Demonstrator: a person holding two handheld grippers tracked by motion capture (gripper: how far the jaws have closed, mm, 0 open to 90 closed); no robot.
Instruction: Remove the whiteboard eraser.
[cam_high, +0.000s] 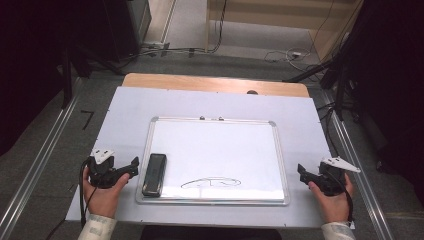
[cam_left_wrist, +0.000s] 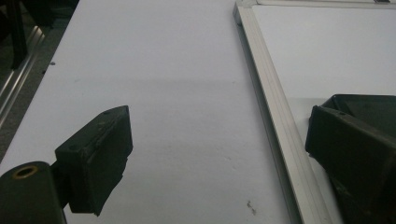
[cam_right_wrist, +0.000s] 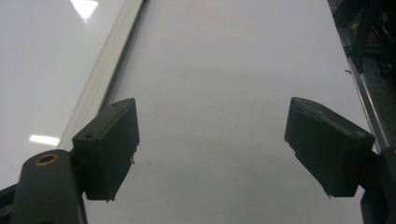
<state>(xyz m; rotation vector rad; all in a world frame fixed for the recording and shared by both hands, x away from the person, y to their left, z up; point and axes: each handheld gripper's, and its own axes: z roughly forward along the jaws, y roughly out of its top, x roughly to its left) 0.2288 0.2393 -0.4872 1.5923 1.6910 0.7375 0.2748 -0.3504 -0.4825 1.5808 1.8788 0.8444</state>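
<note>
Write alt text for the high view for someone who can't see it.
A framed whiteboard lies on a white-covered table, bearing a black eraser at its left edge and a scribble. The left gripper and right gripper flank it, both open.

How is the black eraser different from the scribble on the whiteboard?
The eraser is a solid black block lying along the left edge of the whiteboard; the scribble is only a thin, flat, dark line drawn on it. The eraser runs lengthwise up the board, while the scribble stretches sideways, low and near the middle. Both sit toward the board's near edge, and neither gripper touches them.
</note>
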